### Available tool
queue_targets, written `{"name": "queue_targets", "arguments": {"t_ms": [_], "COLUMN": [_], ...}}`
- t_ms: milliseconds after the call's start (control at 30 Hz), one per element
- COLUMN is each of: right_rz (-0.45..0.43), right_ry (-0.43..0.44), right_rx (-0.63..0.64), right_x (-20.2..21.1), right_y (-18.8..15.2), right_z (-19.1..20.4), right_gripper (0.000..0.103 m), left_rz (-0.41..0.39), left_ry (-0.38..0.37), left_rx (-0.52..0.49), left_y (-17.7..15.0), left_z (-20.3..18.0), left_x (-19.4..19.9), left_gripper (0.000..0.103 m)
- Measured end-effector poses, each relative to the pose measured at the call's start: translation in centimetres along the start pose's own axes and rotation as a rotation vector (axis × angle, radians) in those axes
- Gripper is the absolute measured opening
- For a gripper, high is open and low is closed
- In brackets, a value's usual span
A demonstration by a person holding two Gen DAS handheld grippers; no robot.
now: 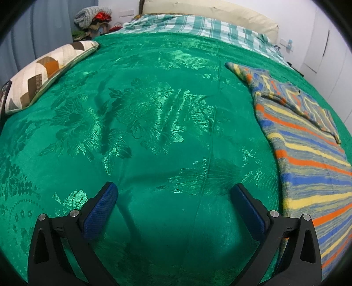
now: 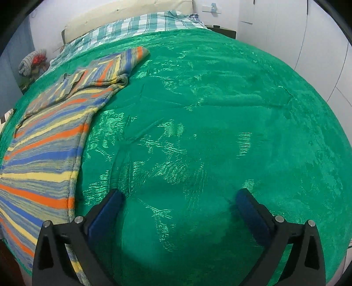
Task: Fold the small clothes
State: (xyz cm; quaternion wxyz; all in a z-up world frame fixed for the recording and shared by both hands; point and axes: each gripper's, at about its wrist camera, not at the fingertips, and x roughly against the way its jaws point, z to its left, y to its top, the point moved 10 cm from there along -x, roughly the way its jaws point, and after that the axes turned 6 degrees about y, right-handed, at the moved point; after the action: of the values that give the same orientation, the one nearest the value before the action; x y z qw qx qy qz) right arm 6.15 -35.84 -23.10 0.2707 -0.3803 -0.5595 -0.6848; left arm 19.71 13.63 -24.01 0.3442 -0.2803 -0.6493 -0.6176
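Observation:
A small knitted sweater with blue, orange, yellow and grey stripes lies flat on a shiny green bedspread (image 1: 154, 114). It is at the right edge of the left wrist view (image 1: 308, 154) and at the left of the right wrist view (image 2: 50, 140). One sleeve is folded across its chest in both views. My left gripper (image 1: 173, 191) is open and empty over bare bedspread, left of the sweater. My right gripper (image 2: 180, 195) is open and empty over the bedspread (image 2: 220, 110), right of the sweater.
A patchwork cushion (image 1: 44, 72) lies at the bed's left edge. A green checked sheet (image 1: 198, 26) and a cream pillow (image 1: 209, 11) are at the head of the bed. A pile of clothes (image 1: 94, 17) stands beyond it. White cupboard doors (image 2: 319, 44) are on the right.

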Motion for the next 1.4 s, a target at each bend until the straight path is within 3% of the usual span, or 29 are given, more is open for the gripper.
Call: {"name": "queue_targets", "arguments": {"t_ms": [1400], "right_rz": [0.014], "right_ry": [-0.05], "right_rx": [0.041], "right_x": [-0.45], "right_y": [0.1], "right_z": [0.24], "right_gripper": [0.103], "left_rz": [-0.017], "left_ry": [0.024], "left_rx": [-0.043], "left_y": [-0.32], "left_z": [-0.29], "left_x": [-0.13], "left_gripper": [0.103]}}
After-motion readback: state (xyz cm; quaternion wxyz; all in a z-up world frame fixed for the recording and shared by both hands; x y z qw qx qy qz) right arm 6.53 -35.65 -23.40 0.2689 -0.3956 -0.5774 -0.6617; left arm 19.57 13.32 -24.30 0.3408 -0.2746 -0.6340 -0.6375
